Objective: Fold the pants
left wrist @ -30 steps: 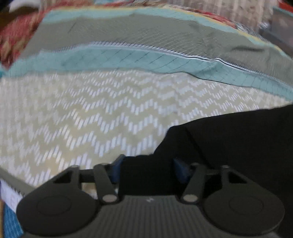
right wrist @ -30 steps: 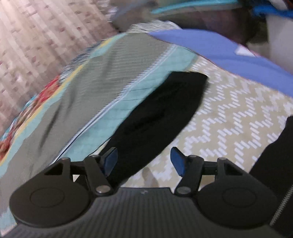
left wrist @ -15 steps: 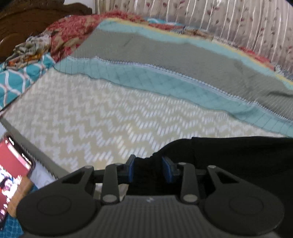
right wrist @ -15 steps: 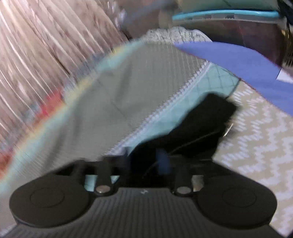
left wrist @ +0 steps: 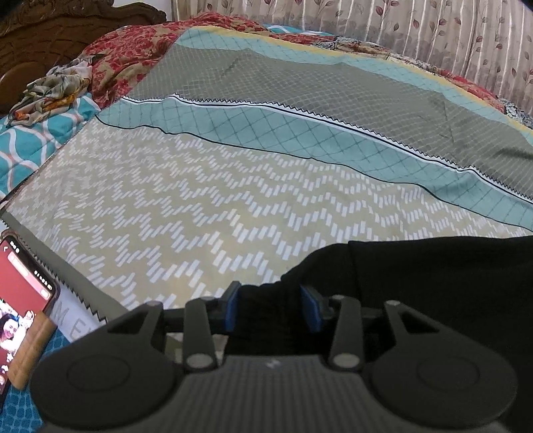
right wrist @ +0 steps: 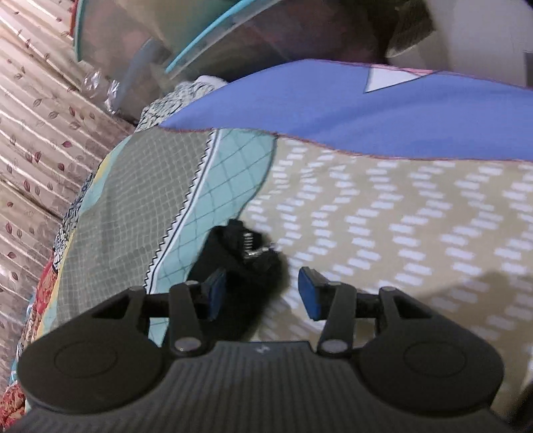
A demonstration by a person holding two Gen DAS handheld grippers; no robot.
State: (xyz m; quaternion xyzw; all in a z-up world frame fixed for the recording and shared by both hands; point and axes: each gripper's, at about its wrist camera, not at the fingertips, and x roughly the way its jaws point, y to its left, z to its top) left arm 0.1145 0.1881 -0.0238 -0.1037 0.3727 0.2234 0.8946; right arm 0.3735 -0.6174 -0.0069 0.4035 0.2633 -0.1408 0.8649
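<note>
The black pants point(left wrist: 433, 283) lie on the patterned bedspread point(left wrist: 233, 206), filling the lower right of the left wrist view. My left gripper point(left wrist: 270, 308) has a bunched edge of the pants filling the gap between its blue pads; the jaws are opening slightly, and the cloth still touches both pads. In the right wrist view a crumpled end of the pants point(right wrist: 233, 253), with a small metal piece showing, sits against the left pad. My right gripper point(right wrist: 261, 293) is opening, and bedspread shows between the cloth and the right pad.
A phone point(left wrist: 20, 299) with a lit screen leans on a wooden block at the bed's near left edge. A red floral blanket point(left wrist: 133, 56) and crumpled cloth lie at the head end. A blue cloth point(right wrist: 366, 113) covers the bed's far end. Curtains point(left wrist: 433, 30) hang behind.
My left gripper narrowed onto the pants edge and tilted up, bringing the phone into view. My right gripper slid along the black leg to its crumpled end, closed, then widened again.
</note>
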